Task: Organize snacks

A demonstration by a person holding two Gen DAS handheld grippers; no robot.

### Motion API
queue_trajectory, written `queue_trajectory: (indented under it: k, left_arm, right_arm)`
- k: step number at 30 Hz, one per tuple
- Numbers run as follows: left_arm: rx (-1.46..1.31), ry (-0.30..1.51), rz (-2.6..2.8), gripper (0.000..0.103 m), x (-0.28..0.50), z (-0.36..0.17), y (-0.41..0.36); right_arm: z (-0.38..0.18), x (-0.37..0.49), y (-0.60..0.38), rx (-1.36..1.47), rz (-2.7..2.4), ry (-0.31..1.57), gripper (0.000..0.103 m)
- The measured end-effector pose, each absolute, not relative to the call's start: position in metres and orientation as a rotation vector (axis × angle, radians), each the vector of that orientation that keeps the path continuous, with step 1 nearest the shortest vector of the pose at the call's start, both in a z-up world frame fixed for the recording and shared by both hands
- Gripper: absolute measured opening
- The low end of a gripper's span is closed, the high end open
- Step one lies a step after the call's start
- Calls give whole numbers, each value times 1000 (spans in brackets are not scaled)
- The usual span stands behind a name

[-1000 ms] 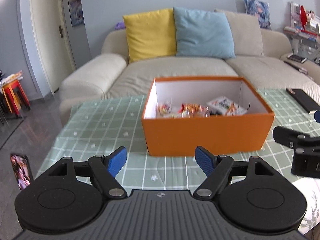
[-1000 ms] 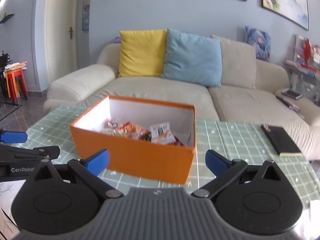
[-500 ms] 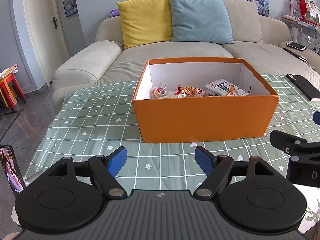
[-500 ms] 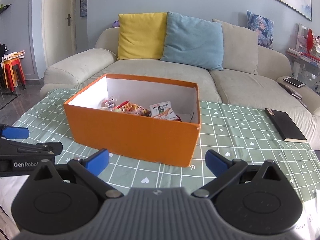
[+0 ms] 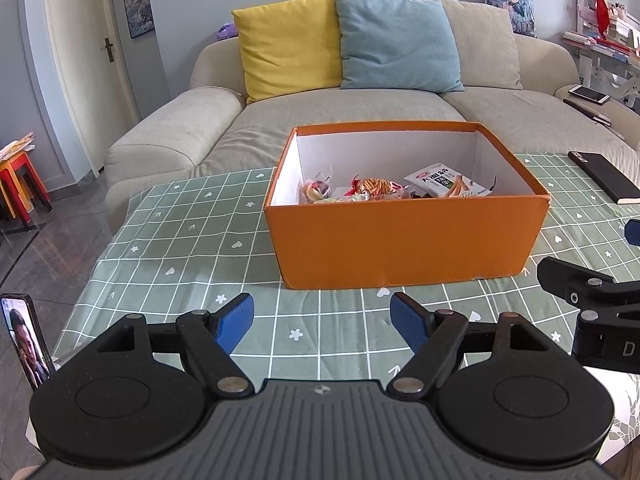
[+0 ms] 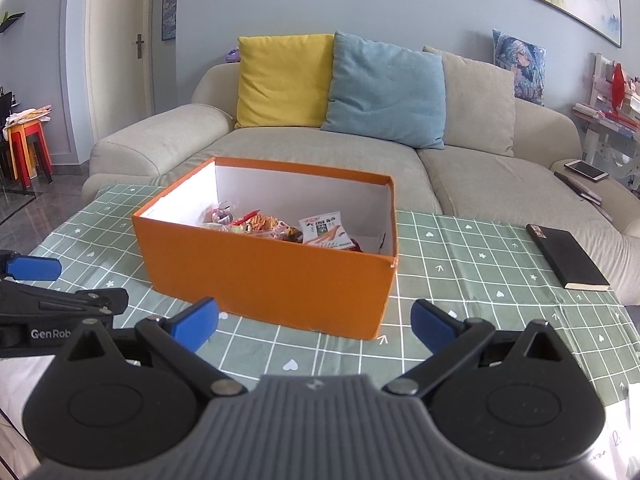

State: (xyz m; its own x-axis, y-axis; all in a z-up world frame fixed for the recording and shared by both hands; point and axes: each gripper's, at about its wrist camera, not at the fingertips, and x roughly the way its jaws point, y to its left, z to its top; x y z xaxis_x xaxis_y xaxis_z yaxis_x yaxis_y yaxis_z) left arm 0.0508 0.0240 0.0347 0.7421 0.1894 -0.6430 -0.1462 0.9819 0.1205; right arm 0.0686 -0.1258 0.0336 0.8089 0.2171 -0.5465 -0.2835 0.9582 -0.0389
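Both wrist cameras sat low over the table, near the orange box (image 5: 404, 236), facing the sofa (image 6: 360, 160); the left squarely, the right from its right corner. Both shared box and sofa.

Matt orange cardboard box (image 5: 404, 240), glossy crinkled snack wrappers (image 5: 446, 184), soft printed tablecloth (image 5: 192, 240), woven fabric sofa (image 6: 168, 136).

Bright, even daylight, soft shadows; sharp focus; strong fisheye bend w/ dark corners; glare on worktop (image 6: 24, 376) near edge.
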Motion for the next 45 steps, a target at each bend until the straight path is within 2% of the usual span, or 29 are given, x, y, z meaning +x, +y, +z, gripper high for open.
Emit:
queue_trajectory:
  k: [45]
  left_arm:
    - [60,718,171,89,50,34,22]
  right_arm:
    - [35,66,-125,-133,274,561,99]
